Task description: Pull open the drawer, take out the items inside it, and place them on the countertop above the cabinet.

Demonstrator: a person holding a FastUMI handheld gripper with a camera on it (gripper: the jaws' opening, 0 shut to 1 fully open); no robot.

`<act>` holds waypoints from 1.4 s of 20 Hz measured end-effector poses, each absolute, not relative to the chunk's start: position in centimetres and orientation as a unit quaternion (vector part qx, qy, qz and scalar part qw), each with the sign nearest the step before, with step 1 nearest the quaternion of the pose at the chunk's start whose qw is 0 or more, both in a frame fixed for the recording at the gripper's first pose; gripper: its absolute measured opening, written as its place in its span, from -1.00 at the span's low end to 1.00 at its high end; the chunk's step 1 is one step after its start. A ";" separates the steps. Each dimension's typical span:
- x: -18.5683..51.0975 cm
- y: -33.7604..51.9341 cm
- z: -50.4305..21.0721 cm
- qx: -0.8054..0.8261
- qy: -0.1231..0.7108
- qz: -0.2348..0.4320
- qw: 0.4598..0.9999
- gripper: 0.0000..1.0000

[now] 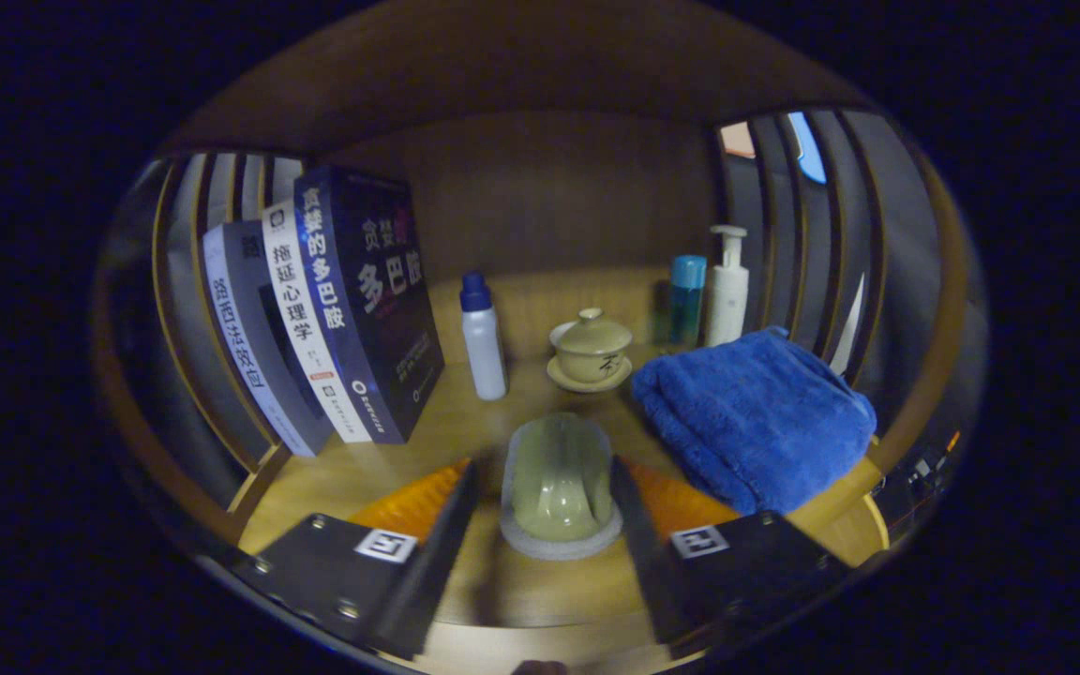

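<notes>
The gripper is looking along its two fingers onto a light wooden bench, the countertop above the cabinet, boxed in by a brown back panel and slatted sides. Between the fingers is sitting a small pale green glazed ceramic cup with a whitish foam-like ring around its base. The jaws are standing about a cup's width apart, one finger on each side of the cup and very close to it; whether both are actually pressing on it cannot be told from this angle. The cup appears to be resting on or just above the wood, which suggests it is being set down as one of the drawer's items, near the front edge where there is bare space.

Beyond the cup, a matching green lidded tea bowl on a saucer is standing upright mid-bench. Just left of it a white plastic bottle with a dark blue cap is standing, and further left three dark and white paperback books are leaning against the slatted side for support. On the right a folded bright blue fluffy towel is lying flat, and behind it, against the back corner, a teal bottle and a white pump dispenser are standing side by side
</notes>
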State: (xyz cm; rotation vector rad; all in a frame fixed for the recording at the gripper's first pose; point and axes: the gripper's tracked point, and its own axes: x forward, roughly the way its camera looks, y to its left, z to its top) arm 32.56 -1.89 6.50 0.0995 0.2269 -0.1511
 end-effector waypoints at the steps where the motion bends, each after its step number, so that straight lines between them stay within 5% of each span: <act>1: 31.6 -1.8 7.3 0.054 0.102 -0.071 0.991 1.00; 17: 9.7 -0.5 15.6 0.039 -0.048 -0.049 0.997 1.00; 28: -1.4 -0.9 7.4 0.011 -0.039 -0.053 0.998 1.00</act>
